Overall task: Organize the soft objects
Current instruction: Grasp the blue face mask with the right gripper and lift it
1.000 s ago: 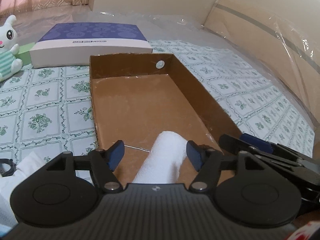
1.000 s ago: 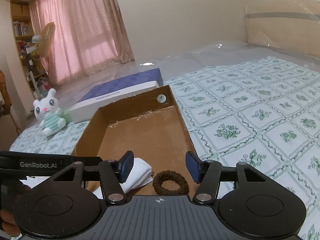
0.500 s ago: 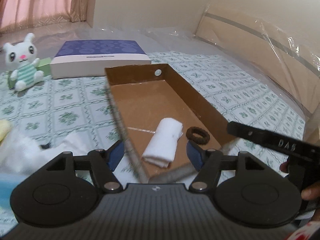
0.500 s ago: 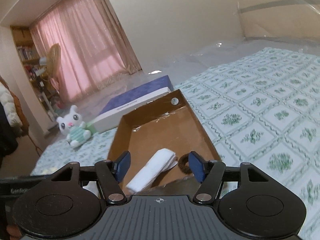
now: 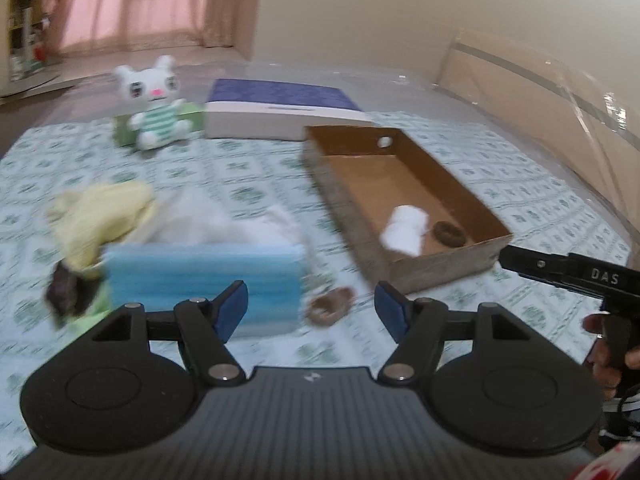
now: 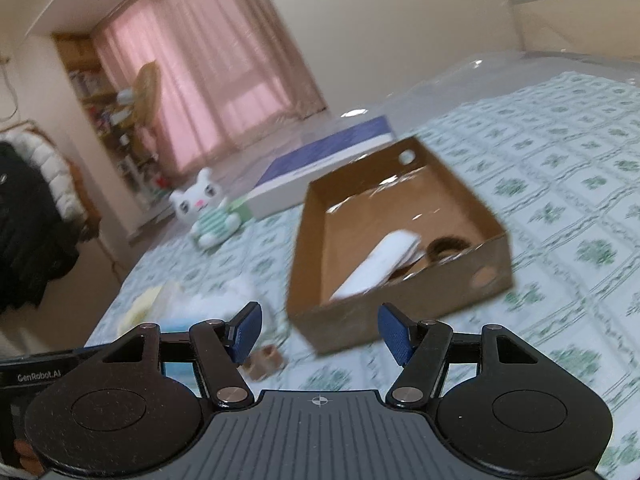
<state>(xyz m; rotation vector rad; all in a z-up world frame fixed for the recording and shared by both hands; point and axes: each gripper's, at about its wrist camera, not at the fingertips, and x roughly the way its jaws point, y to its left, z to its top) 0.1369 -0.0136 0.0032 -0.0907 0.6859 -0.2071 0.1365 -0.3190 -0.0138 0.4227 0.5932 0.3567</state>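
Note:
A brown cardboard box [image 5: 444, 264] [image 6: 400, 300] lies on the bed and holds a rolled white cloth [image 5: 404, 230] [image 6: 380, 262] and a dark brown hair tie [image 5: 450, 233] [image 6: 448, 246]. Left of the box lie a blue mask pack [image 5: 200, 280], a yellow cloth [image 5: 104, 216], a white cloth [image 5: 224, 220], a dark item [image 5: 66, 292] and a tan hair tie [image 5: 330, 310] [image 6: 264, 360]. My left gripper [image 5: 310, 312] is open and empty above the bed, near the tan tie. My right gripper [image 6: 320, 332] is open and empty before the box's near wall.
A white bunny plush [image 5: 154, 108] [image 6: 208, 212] sits against a small green box [image 5: 192, 116]. A purple and white flat box [image 5: 280, 114] [image 6: 320, 168] lies beyond. The right gripper's handle [image 5: 580, 276] reaches in from the right. The bed has a green floral sheet [image 6: 580, 208].
Both grippers have pulled back and up from the box, staying open. The left view has swung left, bringing the pile of soft items into sight. The white cloth and dark hair tie stay in the box.

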